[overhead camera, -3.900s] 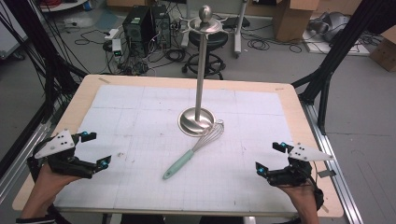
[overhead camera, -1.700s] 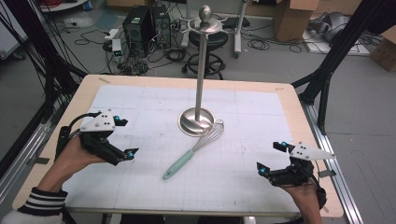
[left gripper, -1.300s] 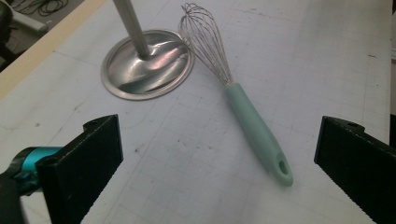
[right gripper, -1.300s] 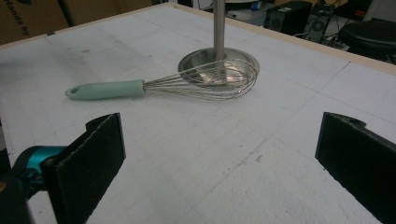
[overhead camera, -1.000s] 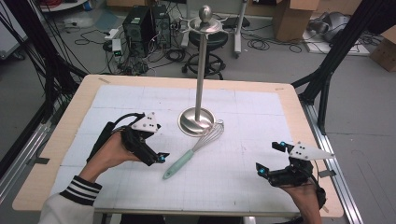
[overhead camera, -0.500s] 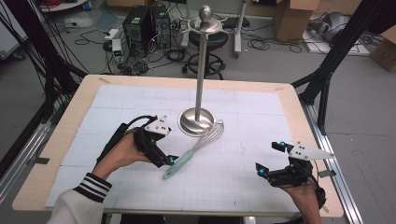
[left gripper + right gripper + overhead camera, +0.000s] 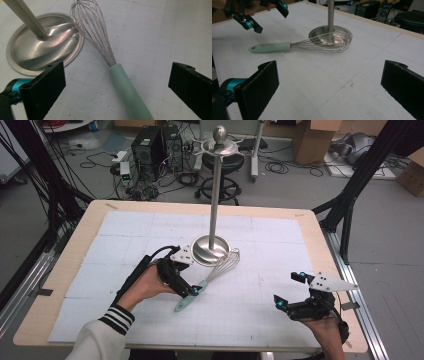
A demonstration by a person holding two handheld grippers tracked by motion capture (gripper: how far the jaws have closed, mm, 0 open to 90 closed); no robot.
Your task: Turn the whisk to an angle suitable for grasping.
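A whisk with a mint-green handle (image 7: 187,299) and wire head (image 7: 226,265) lies flat on the white mat, its wires resting against the round base (image 7: 210,251) of a tall steel stand (image 7: 216,195). My left gripper (image 7: 193,283) is open just over the upper handle. In the left gripper view the handle (image 7: 127,87) runs between the wide-apart jaws of this gripper (image 7: 116,86), untouched. My right gripper (image 7: 289,290) is open near the front right of the table. It (image 7: 329,87) faces the whisk (image 7: 272,47), with nothing between its jaws.
The wooden table rim (image 7: 65,250) frames the gridded mat. Bare mat spreads between the two grippers and along the far side. Black frame posts (image 7: 360,175) rise at the right. Computers (image 7: 155,145), a stool, cables and boxes sit on the floor beyond.
My left gripper has travelled from the front left corner rightward across the mat to the whisk handle. The right gripper and the whisk have stayed put.
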